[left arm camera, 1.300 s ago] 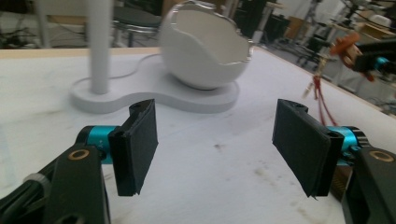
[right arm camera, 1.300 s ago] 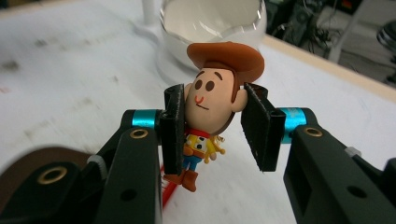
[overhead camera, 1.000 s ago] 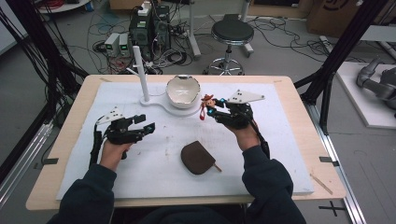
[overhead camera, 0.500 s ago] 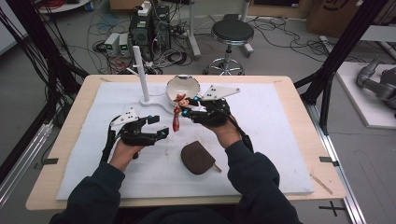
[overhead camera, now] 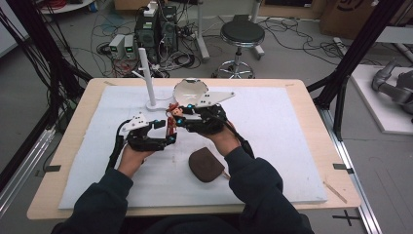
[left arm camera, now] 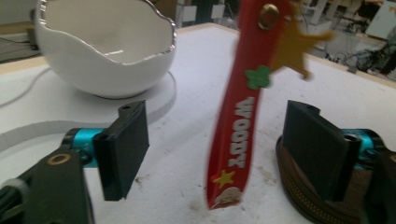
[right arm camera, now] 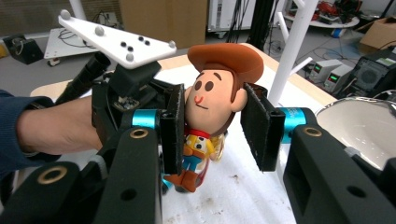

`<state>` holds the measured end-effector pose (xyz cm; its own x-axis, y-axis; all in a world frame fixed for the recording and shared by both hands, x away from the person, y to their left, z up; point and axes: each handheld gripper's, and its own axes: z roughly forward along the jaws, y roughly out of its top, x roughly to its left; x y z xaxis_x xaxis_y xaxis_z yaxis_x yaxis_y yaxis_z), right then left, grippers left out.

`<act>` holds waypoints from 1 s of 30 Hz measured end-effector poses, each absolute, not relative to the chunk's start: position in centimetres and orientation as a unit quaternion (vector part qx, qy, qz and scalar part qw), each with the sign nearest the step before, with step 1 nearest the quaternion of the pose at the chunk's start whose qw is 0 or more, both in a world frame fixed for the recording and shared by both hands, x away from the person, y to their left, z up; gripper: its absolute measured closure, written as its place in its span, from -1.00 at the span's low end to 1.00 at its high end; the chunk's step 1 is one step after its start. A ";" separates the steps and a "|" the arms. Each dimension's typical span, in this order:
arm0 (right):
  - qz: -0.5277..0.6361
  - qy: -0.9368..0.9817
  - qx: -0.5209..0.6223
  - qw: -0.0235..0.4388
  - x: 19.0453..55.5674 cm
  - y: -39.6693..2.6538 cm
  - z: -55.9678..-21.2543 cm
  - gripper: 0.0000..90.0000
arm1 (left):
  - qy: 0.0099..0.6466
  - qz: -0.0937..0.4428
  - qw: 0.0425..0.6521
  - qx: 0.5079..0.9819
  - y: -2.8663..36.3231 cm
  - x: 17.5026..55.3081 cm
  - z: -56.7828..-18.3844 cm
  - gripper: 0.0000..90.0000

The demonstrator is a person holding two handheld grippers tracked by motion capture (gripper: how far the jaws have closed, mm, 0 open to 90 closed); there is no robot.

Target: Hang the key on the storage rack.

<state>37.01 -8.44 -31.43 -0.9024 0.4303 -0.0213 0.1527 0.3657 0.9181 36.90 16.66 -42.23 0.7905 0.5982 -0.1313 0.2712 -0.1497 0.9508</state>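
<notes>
A Woody toy figure (right arm camera: pixel 215 102) with a brown hat is gripped by its head between the pads of my right gripper (right arm camera: pixel 212 128), which is shut on it above the white mat (overhead camera: pixel 292 126). From the figure hangs a red strap (left arm camera: pixel 238 121) marked WOODY, with a gold star (left arm camera: pixel 294 46) near its top. The strap dangles between the jaws of my left gripper (left arm camera: pixel 219 149), touching neither pad. Those jaws have just been closing but still stand wide apart. In the high view the left gripper (overhead camera: pixel 165 134) sits just below and left of the right gripper (overhead camera: pixel 176 116).
A white egg-shaped bowl (overhead camera: pixel 191 89) sits on a round base behind the grippers, beside a white upright post (overhead camera: pixel 146 73). A brown zip pouch (overhead camera: pixel 207 165) lies on the mat near the person's right forearm and also close under my left gripper's right jaw.
The right gripper carried the figure leftward from beside the bowl. The left gripper moved right to meet it, and the strap now hangs between its jaws.
</notes>
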 end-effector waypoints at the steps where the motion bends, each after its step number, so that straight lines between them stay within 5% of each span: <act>1: 0.535 0.816 0.176 0.131 37.1 -8.5 -31.4 0.38 | 0.277 0.141 0.580 0.753 16.5 36.7 -42.2 -0.13; 3: 0.535 0.815 0.179 0.130 37.1 -8.6 -31.4 0.38 | 0.269 0.145 0.576 0.759 16.4 36.6 -42.2 0.45; 7: 0.535 0.813 0.187 0.132 37.3 -9.2 -31.4 0.39 | 0.263 0.155 0.557 0.772 16.4 36.3 -42.0 0.90; 21: 0.525 0.807 0.235 0.134 38.5 -12.7 -33.7 0.43 | 0.312 0.112 0.575 0.748 17.8 36.6 -40.2 0.93; 30: 0.524 0.782 0.304 0.147 39.2 -18.1 -35.3 0.15 | 0.358 0.110 0.565 0.735 19.3 38.4 -38.2 0.93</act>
<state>39.22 -18.07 -35.28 -0.7717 0.6298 0.0888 0.3213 0.2655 0.9090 38.40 19.33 -38.16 0.7195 0.6505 -0.2433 0.4023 -0.1048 0.9095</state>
